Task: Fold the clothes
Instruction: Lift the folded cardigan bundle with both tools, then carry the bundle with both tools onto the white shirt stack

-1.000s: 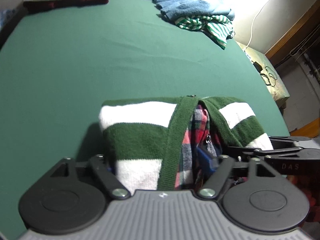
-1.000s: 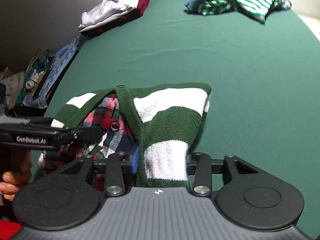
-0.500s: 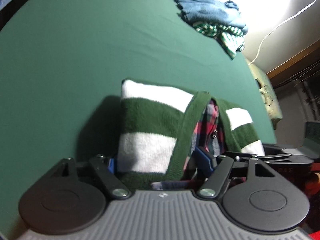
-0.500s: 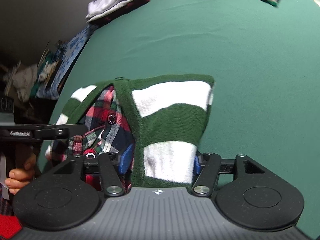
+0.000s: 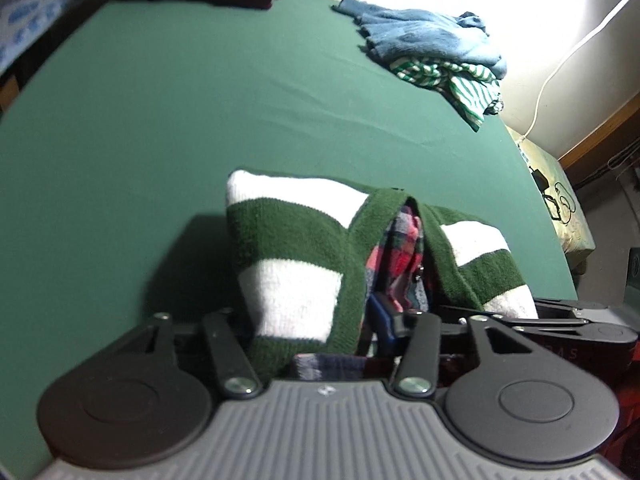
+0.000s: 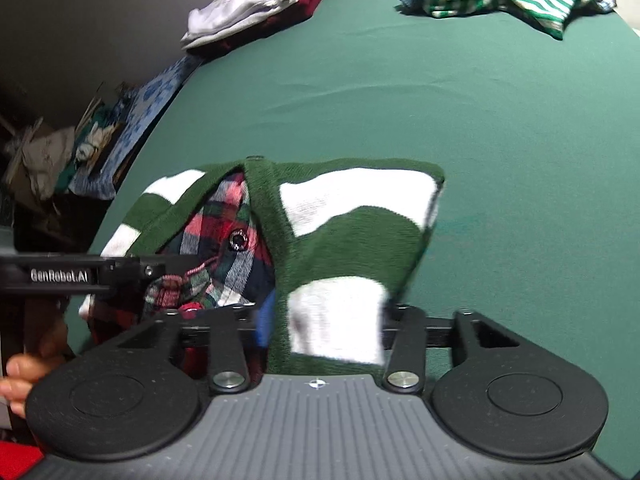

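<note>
Over the green table (image 5: 168, 128), both jaws clamp the striped cardigan (image 5: 288, 268).

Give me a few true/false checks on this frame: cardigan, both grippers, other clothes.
1. Both grippers hold the cardigan. True: left gripper and right gripper each clamp a near corner.
2. The cardigan is blue. False: green and white stripes.
3. A plaid shirt sits inside it. True.
4. The table is red. False: green.
5. The blue sweater lies folded on the white stack. False: crumpled, apart, on a striped garment.
</note>
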`<state>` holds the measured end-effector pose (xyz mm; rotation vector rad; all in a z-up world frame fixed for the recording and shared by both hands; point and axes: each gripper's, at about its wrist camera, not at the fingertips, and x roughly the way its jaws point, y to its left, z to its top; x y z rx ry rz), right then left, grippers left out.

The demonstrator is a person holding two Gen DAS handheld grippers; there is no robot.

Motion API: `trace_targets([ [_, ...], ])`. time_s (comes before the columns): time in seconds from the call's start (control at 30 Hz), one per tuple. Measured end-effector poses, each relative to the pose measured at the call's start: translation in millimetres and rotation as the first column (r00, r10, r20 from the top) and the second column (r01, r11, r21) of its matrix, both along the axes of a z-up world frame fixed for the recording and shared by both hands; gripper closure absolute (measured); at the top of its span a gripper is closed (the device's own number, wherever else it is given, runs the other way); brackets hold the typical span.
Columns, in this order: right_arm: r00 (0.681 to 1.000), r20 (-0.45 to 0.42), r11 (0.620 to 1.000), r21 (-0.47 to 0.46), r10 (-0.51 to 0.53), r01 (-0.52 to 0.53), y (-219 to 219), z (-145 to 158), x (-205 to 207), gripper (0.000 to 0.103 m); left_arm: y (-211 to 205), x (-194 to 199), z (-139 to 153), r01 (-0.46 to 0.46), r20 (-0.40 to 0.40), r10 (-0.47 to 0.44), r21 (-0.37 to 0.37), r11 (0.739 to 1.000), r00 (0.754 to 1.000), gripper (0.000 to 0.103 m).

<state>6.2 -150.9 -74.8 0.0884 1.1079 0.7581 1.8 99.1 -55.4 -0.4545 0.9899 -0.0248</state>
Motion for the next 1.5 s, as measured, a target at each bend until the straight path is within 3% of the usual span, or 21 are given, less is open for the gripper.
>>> trace_targets([
  [0.13,1.000,0.009,1.000,0.001,0.005,-0.005,-0.6,5.0,-2.2,0.065,-1.2,-1.5,11.7,0.011,0.024,-0.011,0.002,1.000,1.000,0.068],
  [0.63,0.997,0.065,0.997,0.060,0.036,-0.040,14.4,32.2,14.8,0.066,1.7,15.0,50.9,-0.001,0.062,-0.008,0.139,0.990,0.998,0.068],
  [1.03,0.994,0.096,0.996,0.074,0.050,-0.057,53.0,55.0,52.0,0.066,40.9,52.5,69.0,-0.014,0.077,-0.001,0.198,0.980,0.997,0.067],
  [1.5,0.991,0.125,0.999,0.036,-0.044,0.040,125.8,63.8,75.4,0.067,109.3,101.9,68.7,0.052,0.075,-0.075,0.265,0.963,0.994,0.067],
])
